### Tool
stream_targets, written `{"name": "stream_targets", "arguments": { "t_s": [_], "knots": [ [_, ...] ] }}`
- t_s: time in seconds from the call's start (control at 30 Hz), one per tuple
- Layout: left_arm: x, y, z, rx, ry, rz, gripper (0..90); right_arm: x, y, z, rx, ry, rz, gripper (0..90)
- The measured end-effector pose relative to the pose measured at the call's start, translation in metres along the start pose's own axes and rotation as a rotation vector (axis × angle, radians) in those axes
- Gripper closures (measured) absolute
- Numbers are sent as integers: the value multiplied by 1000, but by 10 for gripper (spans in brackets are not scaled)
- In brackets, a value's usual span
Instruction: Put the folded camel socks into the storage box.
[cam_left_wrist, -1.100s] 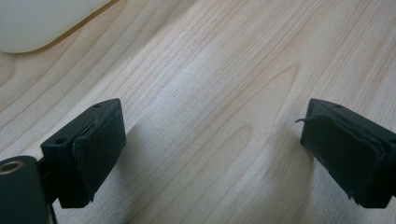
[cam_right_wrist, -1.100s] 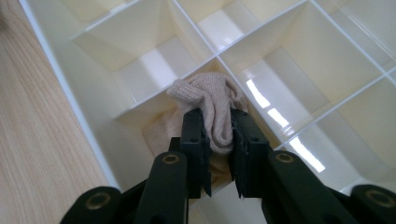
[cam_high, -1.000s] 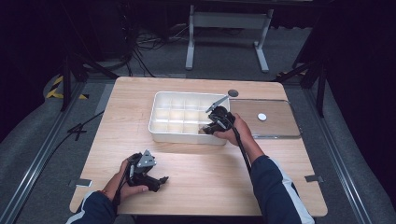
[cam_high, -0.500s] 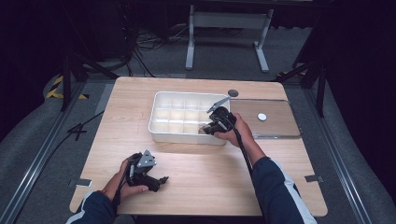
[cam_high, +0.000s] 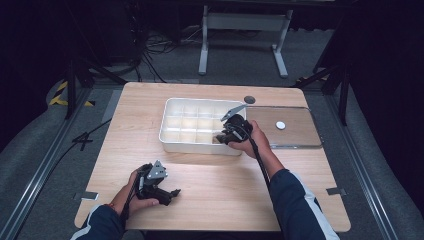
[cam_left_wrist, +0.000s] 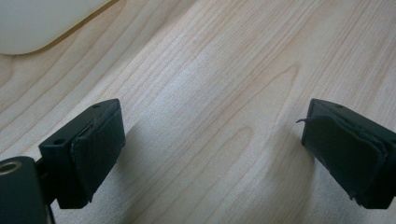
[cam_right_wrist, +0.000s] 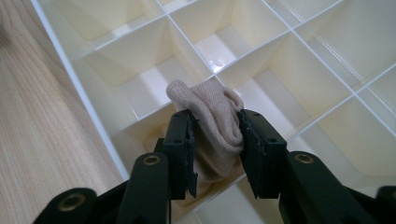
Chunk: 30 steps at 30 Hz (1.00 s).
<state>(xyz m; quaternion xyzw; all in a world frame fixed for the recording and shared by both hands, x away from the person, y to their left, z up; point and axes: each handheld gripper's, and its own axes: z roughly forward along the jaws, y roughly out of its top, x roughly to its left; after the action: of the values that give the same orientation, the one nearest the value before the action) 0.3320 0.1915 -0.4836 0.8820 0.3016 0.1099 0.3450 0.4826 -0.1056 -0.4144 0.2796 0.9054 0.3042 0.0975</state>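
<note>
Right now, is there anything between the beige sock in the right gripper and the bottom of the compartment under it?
Nothing visible is in the way. The right gripper has the beige sock between its jaws, which have just been opening, at a near-edge compartment of the white divided tray. The sock's lower end already hangs inside that compartment.

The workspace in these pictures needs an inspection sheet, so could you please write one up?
Surface: wooden table, bare in front of the person.
Job's things: white divided tray; rolled beige sock going into a near-edge compartment.
Clutter: clear lid with a white disc lying right of the tray; dark disc on the table behind.
Grippers: right gripper at the tray, jaws just opening, pads against the sock; left gripper open on the table, nothing between its jaws.
Cables: one trails along each forearm; more on the floor behind.
Surroundings: grey floor, metal stand, dark backdrop.
</note>
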Motion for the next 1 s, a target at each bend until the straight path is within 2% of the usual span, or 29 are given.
{"name": "stream_targets", "arguments": {
  "t_s": [0.1, 0.17, 0.3, 0.47, 0.6, 0.7, 0.83, 1.0],
  "knots": [
    [0, 0, 0, -1, 1, 0, 63, 1, -1, 1, 2, -3, 4, 652],
    [0, 0, 0, -1, 1, 0, 63, 0, -3, 1, -14, 3, 16, 630],
    [0, 0, 0, -1, 1, 0, 63, 0, -5, -2, -36, -9, 10, 611],
    [0, 0, 0, 0, 5, 2, 61, 2, -4, -12, -84, -10, 14, 562],
    [0, 0, 0, 0, 6, 2, 62, 6, -3, -19, -99, -27, 1, 531],
    [0, 0, 0, 2, 6, 3, 60, 10, -3, -29, -143, -32, -24, 495],
    [0, 0, 0, 2, 5, 2, 60, 16, -5, -41, -154, -55, -52, 472],
    [0, 0, 0, 2, 5, 2, 60, 17, -9, -53, -181, -70, -64, 457]
  ]
}}
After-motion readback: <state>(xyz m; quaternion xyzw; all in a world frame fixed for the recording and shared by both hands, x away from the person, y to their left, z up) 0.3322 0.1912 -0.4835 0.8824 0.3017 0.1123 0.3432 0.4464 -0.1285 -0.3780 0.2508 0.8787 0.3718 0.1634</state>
